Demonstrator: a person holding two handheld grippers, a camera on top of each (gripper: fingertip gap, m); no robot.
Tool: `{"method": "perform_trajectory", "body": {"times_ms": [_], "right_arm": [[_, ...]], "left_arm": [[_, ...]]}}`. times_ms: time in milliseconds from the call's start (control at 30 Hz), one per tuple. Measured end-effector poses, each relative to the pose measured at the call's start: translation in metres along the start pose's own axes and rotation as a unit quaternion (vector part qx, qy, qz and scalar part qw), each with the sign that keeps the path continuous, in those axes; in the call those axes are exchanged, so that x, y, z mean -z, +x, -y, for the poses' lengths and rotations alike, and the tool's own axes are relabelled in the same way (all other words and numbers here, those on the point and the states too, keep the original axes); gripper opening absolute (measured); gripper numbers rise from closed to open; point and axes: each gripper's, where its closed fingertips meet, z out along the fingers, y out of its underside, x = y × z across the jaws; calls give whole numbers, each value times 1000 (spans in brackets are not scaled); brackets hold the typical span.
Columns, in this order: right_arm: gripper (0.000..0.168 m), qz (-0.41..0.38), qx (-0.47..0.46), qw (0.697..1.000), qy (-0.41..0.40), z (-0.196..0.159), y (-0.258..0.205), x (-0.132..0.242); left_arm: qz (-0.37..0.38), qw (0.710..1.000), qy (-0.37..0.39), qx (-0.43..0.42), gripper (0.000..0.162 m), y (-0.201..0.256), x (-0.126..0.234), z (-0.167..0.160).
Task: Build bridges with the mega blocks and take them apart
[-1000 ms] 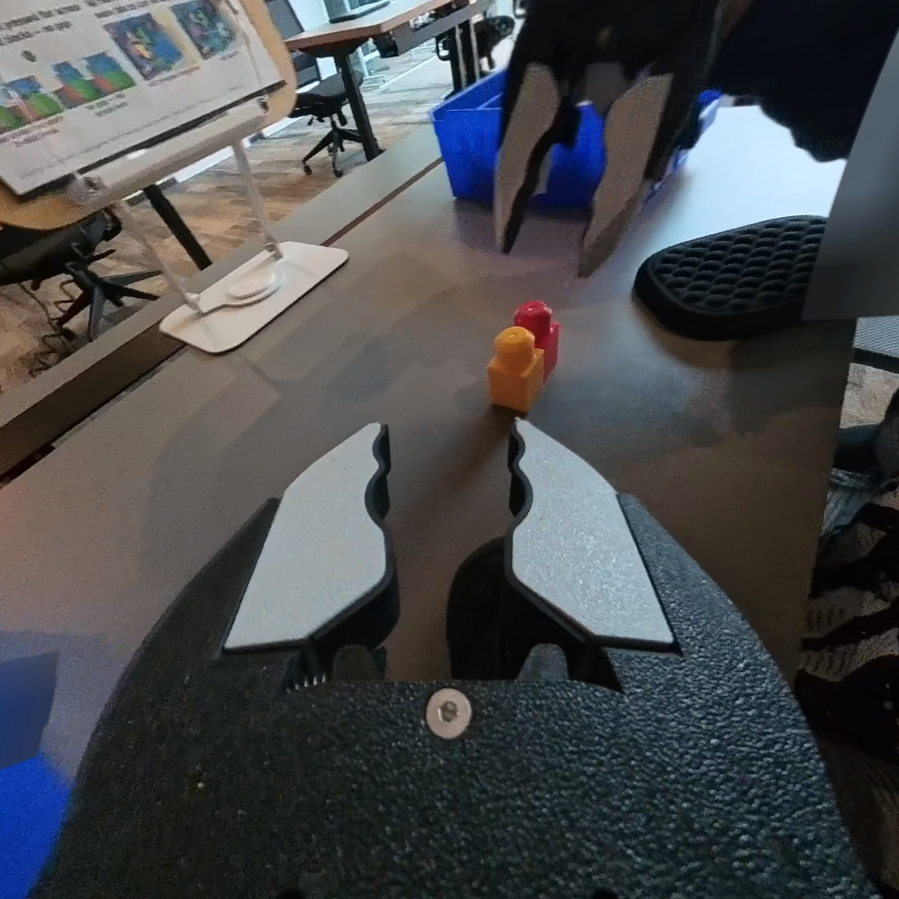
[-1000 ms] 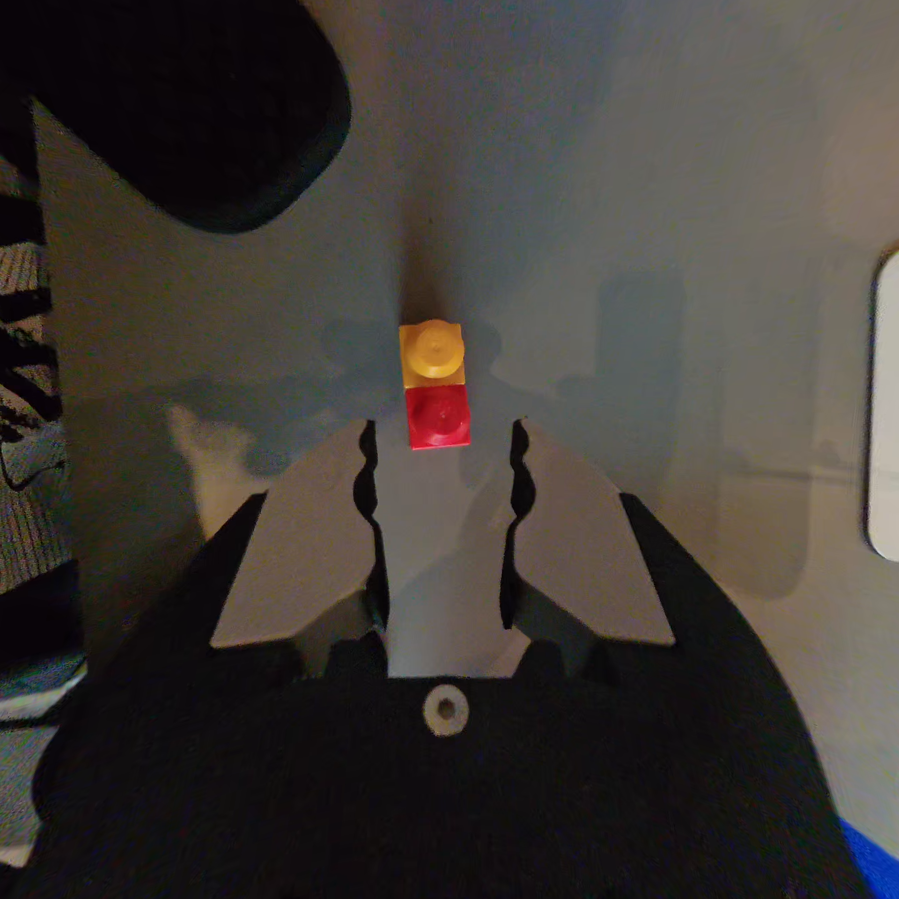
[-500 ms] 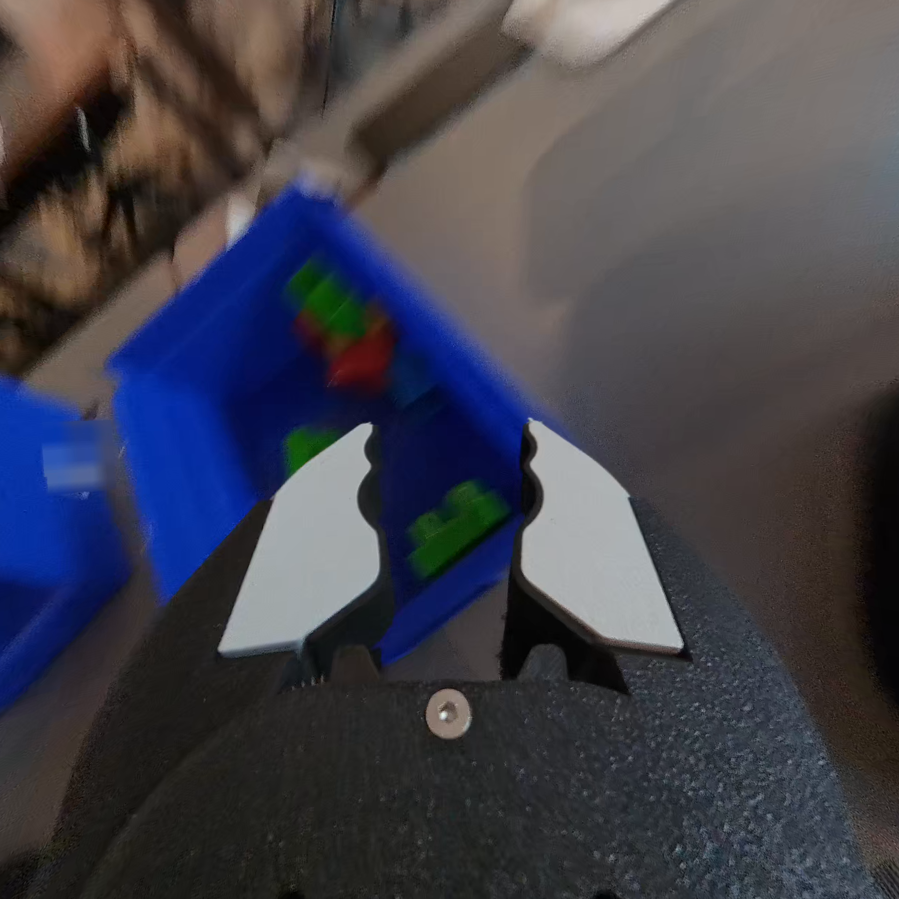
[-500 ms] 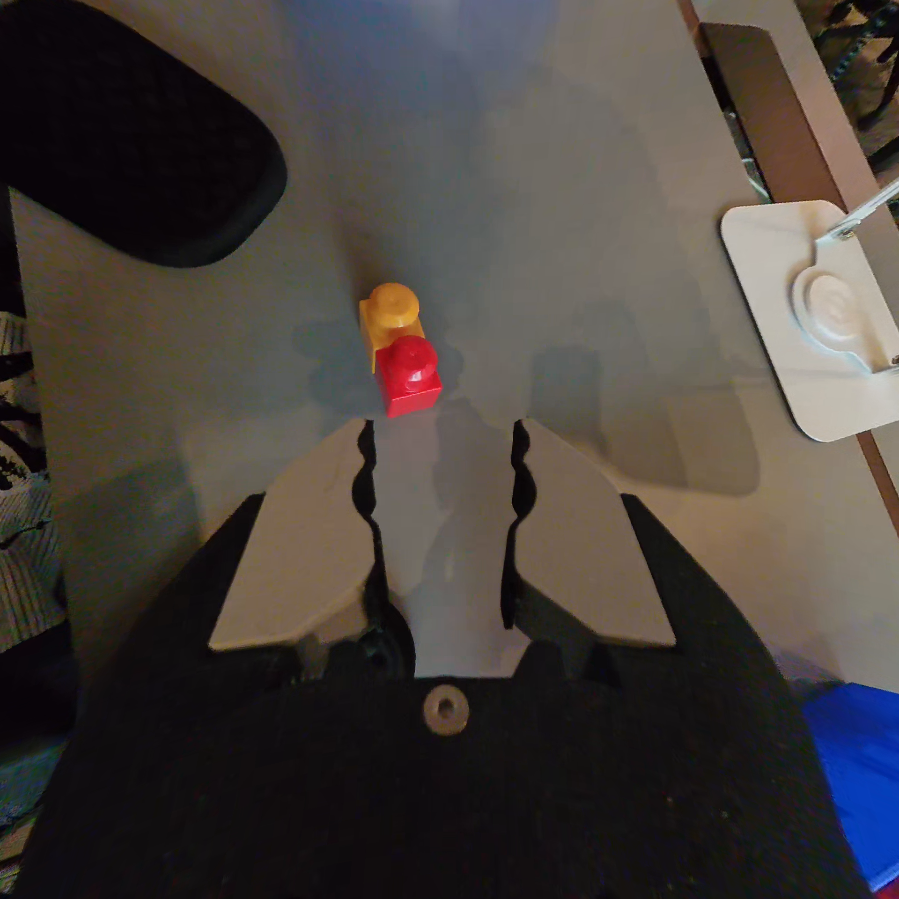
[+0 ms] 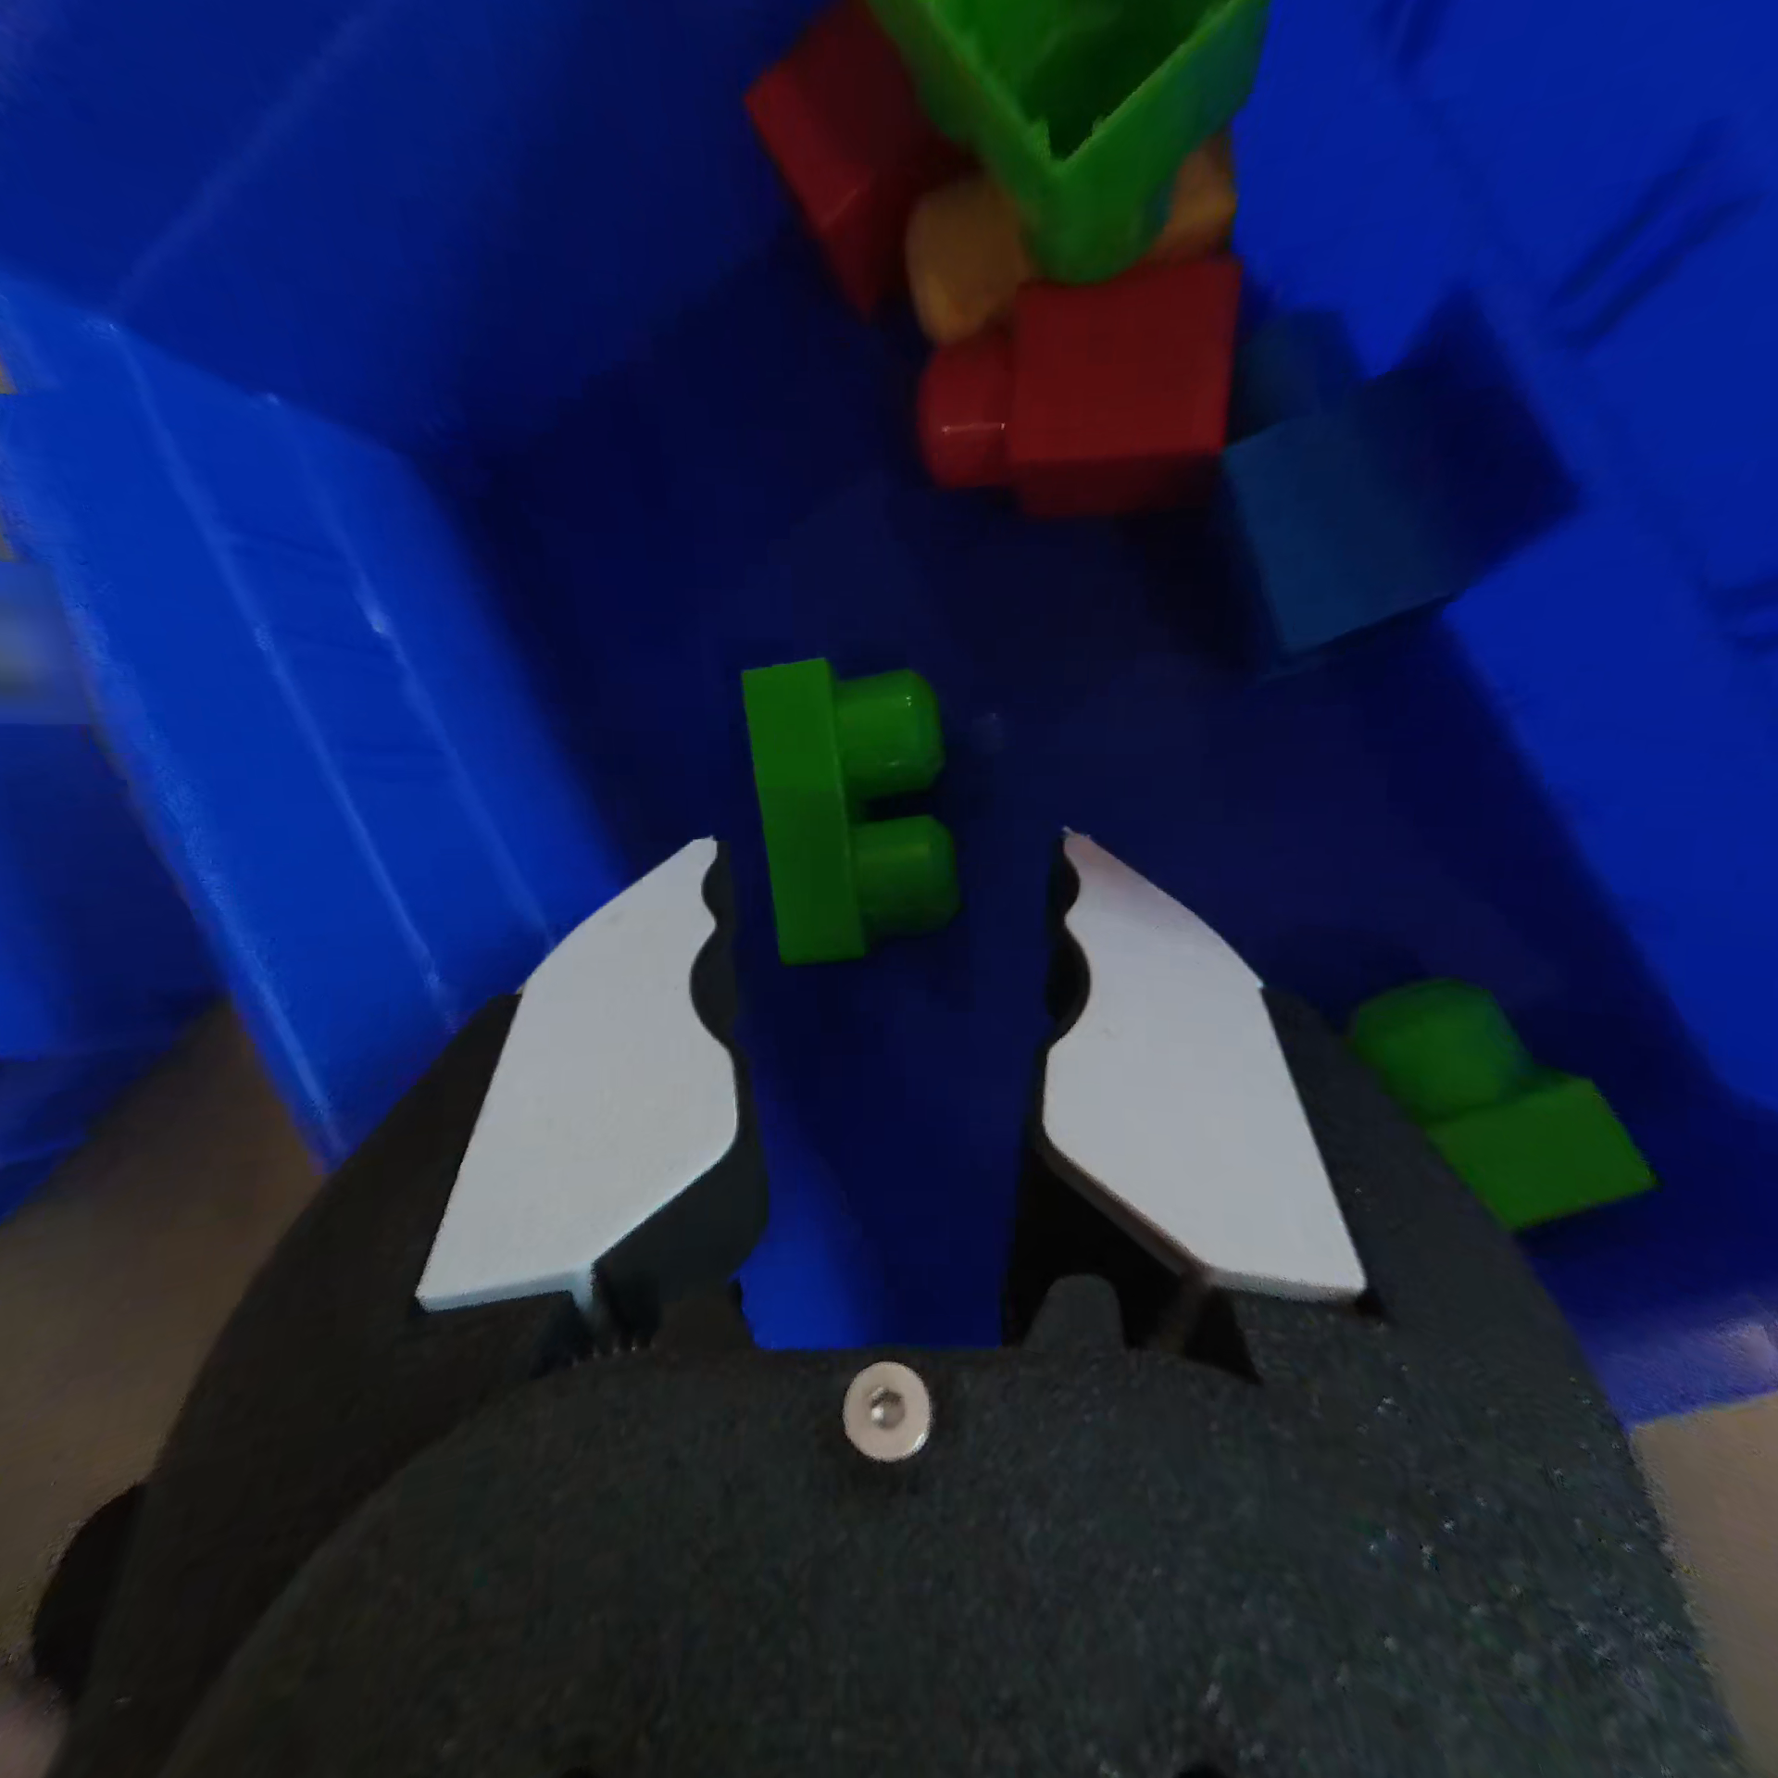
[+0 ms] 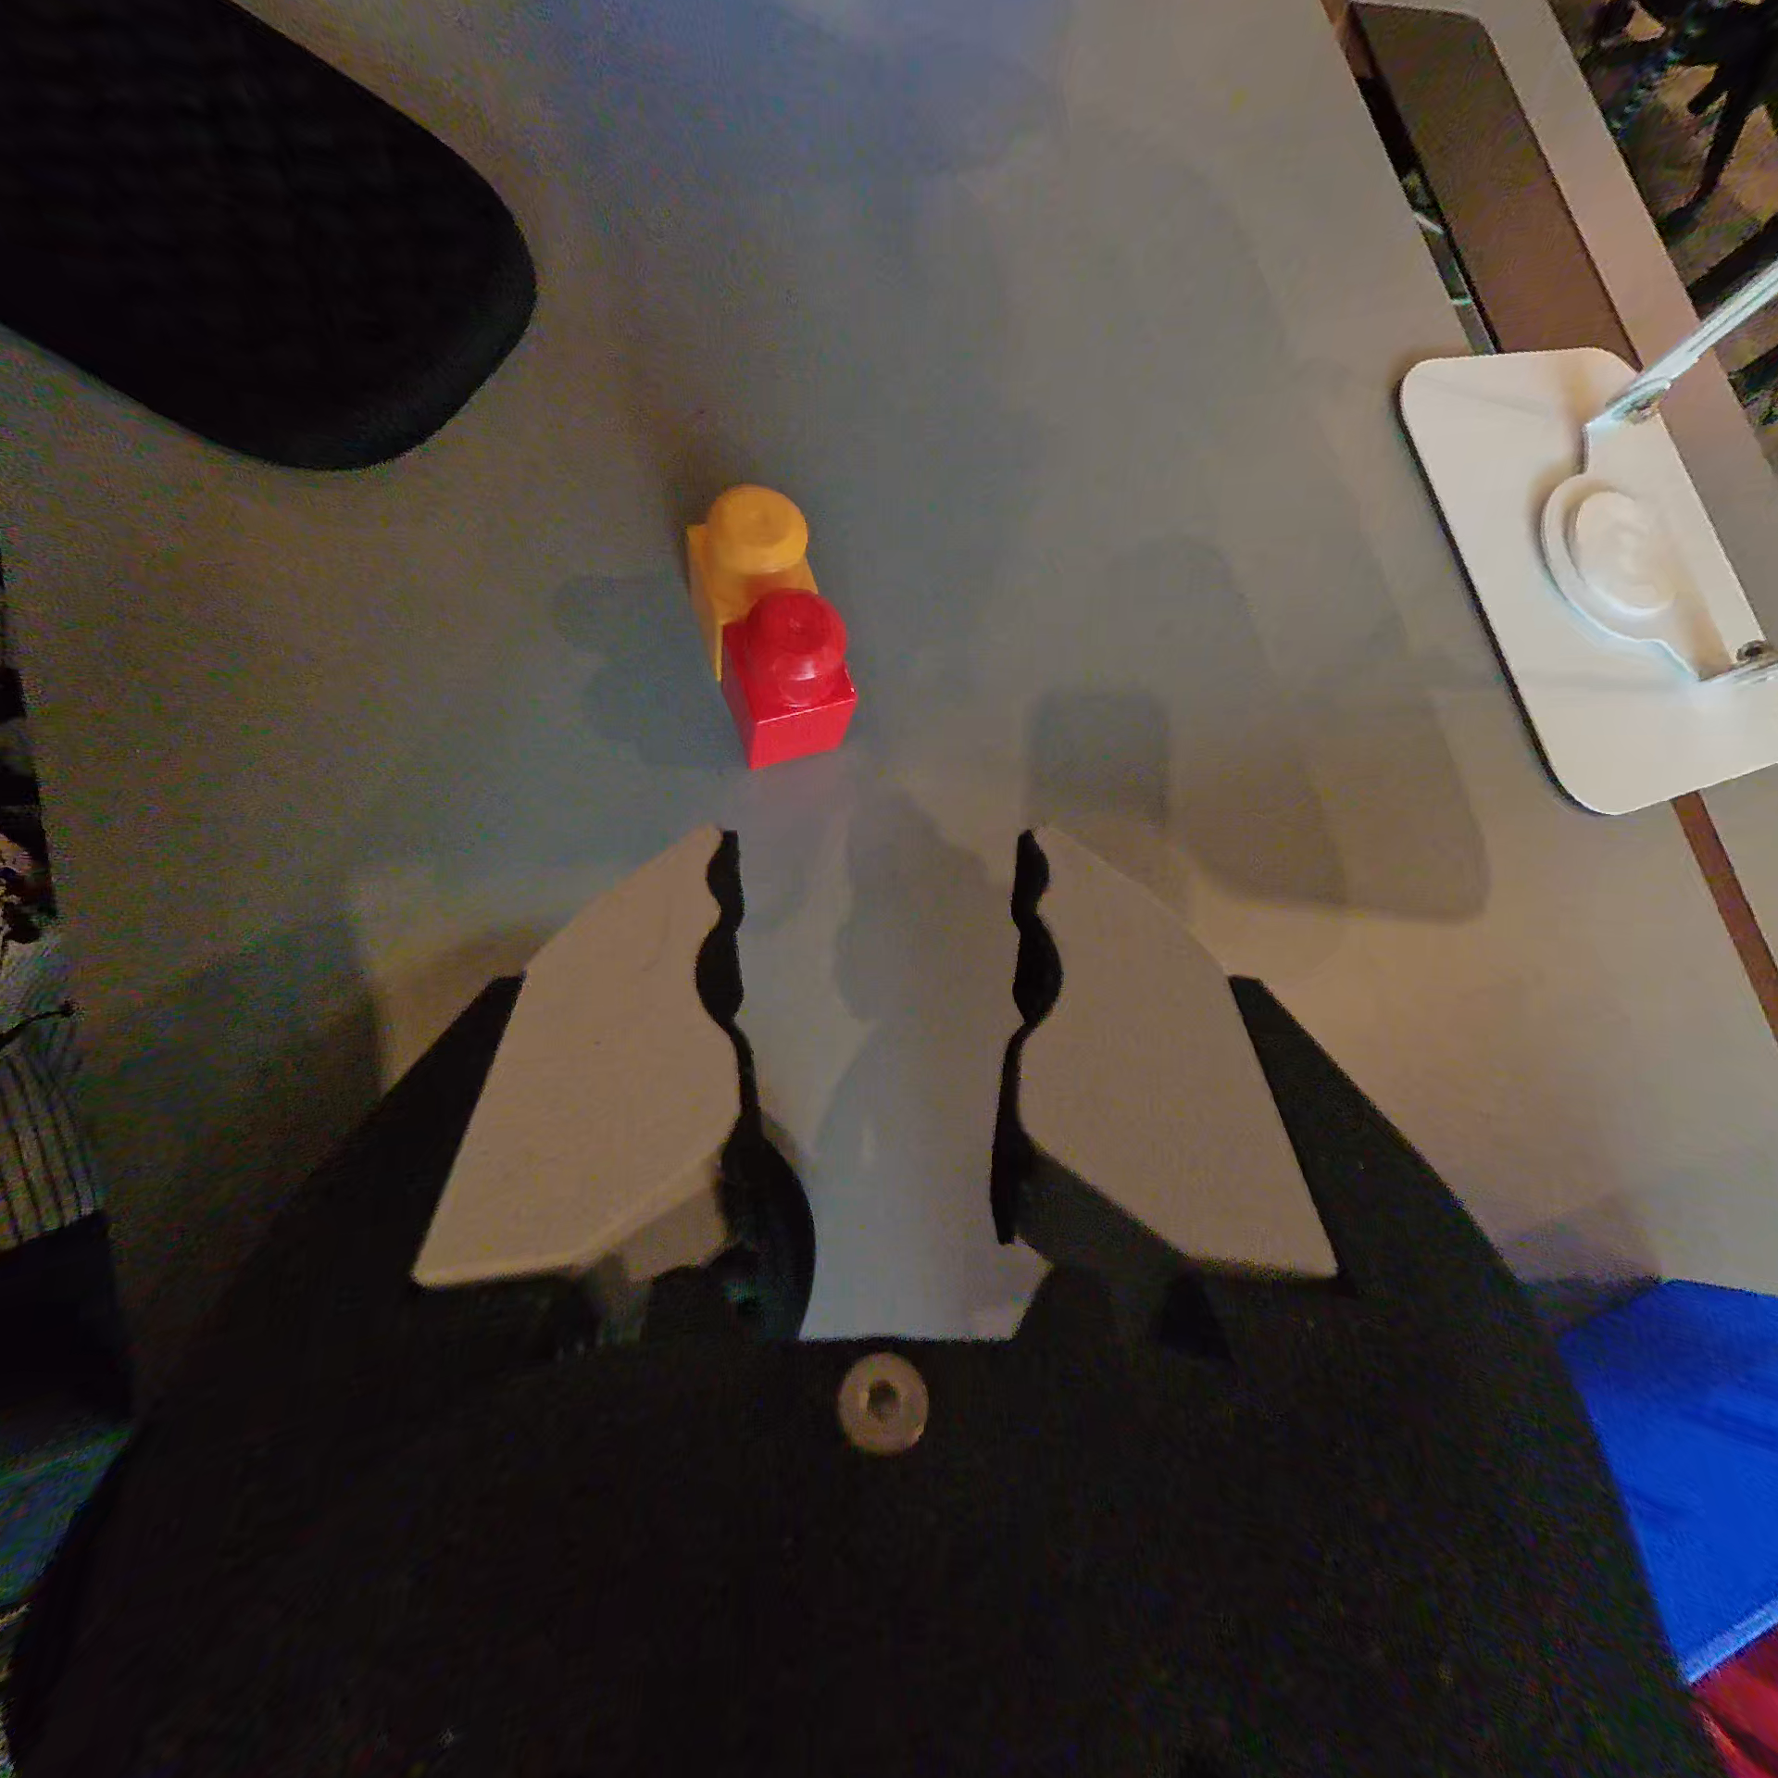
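My left gripper (image 5: 890,847) is open and reaches into a blue bin (image 5: 317,616). A flat green two-stud block (image 5: 837,818) lies on its side just ahead of the fingertips, between their lines. Farther in lie red blocks (image 5: 1106,394), a yellow one, a big green block (image 5: 1087,106) and a blue block (image 5: 1366,520). Another green block (image 5: 1501,1116) lies to the right. My right gripper (image 6: 871,837) is open and empty above the grey table (image 6: 1058,433). A yellow single-stud block (image 6: 746,568) and a red one (image 6: 789,683) stand side by side, touching, just ahead of it.
A black mesh pad (image 6: 221,241) lies on the table at the far left of the right wrist view. A white stand base (image 6: 1616,577) sits at the table's right edge. A blue bin corner (image 6: 1693,1462) shows at lower right. Spacing between my two grippers at the tips: around 60 cm.
My left gripper has swung away from the two blocks on the table and gone down into the blue bin, close to the flat green block. My right gripper has pulled back from the red and yellow blocks.
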Motion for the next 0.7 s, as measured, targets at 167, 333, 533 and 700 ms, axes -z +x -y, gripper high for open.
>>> {"method": "perform_trajectory", "body": {"times_ms": [167,333,533,700], "right_arm": [[54,-4,-5,1000,2,-2,2,1],[54,-5,-1,1000,-5,-2,1,1],[54,-6,6,1000,-9,1,-4,2],[53,-2,33,999,-11,10,-10,-1]], "left_arm": [[-2,998,-56,-10,62,2,-26,-12],[-17,999,-42,8,47,6,-34,-5],[-37,999,14,37,46,14,-16,4],[-85,983,145,72,46,40,40,38]]}}
